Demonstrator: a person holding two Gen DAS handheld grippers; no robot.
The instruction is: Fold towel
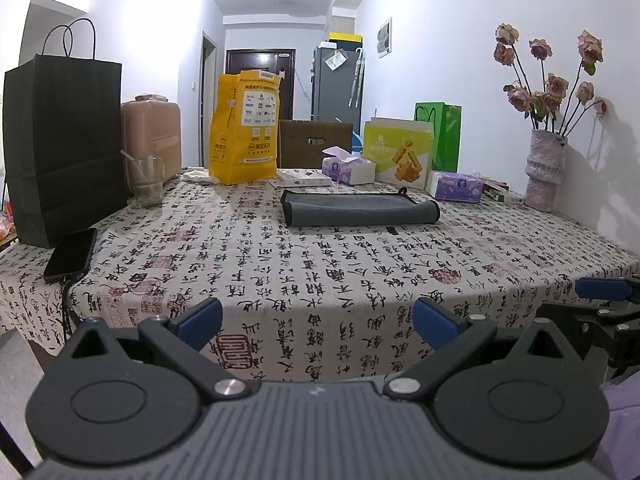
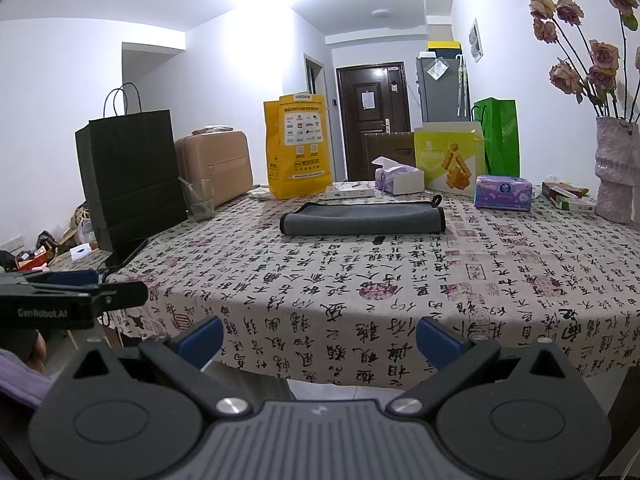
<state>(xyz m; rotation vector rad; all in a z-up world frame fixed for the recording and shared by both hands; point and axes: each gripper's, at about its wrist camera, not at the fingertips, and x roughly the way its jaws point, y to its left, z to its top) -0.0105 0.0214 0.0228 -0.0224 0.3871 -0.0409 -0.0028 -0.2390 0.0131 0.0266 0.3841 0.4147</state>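
Gray towel (image 1: 360,210) lies folded on desk (image 1: 280,264), far side. Left tool (image 1: 316,318) and right tool (image 2: 318,338) both released, at near edge, empty.

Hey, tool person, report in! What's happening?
Both tools, left and right, open, empty. Gray towel folded on table, untouched. Path clear.

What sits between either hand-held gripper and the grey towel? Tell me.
Nothing visible. Only bare patterned tablecloth lies between the open left hand-held gripper, the open right hand-held gripper and the grey towel. The phone, black bag and glass stand off to the left.
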